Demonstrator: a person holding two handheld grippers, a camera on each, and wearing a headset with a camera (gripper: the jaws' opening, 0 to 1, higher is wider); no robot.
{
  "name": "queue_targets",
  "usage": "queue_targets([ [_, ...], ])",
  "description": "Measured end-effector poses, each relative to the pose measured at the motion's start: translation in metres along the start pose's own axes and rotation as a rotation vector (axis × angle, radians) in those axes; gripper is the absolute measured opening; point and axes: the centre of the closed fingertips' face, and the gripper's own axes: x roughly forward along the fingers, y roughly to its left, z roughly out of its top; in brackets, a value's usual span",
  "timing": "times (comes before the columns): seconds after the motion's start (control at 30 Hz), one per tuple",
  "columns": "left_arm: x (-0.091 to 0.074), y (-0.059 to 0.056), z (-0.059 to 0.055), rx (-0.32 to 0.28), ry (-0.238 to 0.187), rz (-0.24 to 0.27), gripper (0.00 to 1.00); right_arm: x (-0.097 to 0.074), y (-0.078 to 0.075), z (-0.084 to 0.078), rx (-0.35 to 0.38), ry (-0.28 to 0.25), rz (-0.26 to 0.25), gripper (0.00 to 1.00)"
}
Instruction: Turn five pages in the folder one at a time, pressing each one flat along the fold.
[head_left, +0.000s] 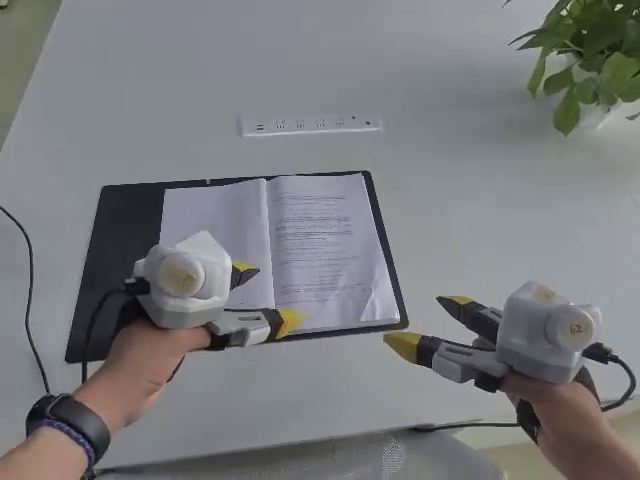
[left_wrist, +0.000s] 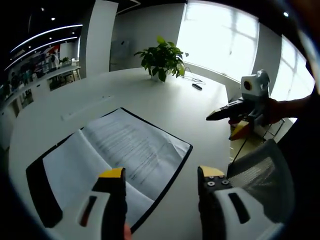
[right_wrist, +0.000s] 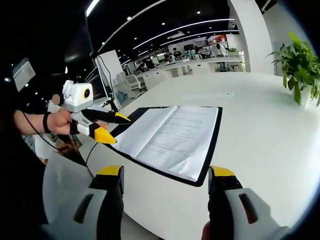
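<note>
The pages (head_left: 325, 240) look thin, light and floppy, so I judge the best hold is the right sheet's free edge, at three o'clock from the fold (head_left: 268, 235). The folder (head_left: 120, 260), black-covered with white printed sheets, lies open on the table (head_left: 470, 190). The left gripper (head_left: 268, 295) hovers, jaws apart, over its near edge; the right gripper (head_left: 430, 322), also spread, sits at five o'clock.

One of most things, two of a few

We count one folder (head_left: 125, 250) with two page faces (head_left: 320, 240) showing, one power strip (head_left: 310, 124) at its 12 o'clock, one potted plant (head_left: 590, 50) at 2 o'clock, and two grippers: the left gripper (head_left: 272, 295) at 7 o'clock and the right gripper (head_left: 428, 322) at 5 o'clock, each with two jaws.
</note>
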Motion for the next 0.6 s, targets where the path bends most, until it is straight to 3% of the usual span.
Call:
queue_targets([
  [0.37,0.064,-0.024,0.001,0.004,0.019,-0.055,0.55,-0.005,-0.003,-0.007,0.013,0.009,-0.004,0.66],
  [0.6,0.102,-0.031,-0.004,0.000,0.039,-0.066,0.54,-0.009,-0.005,-0.009,0.027,0.006,-0.008,0.66],
])
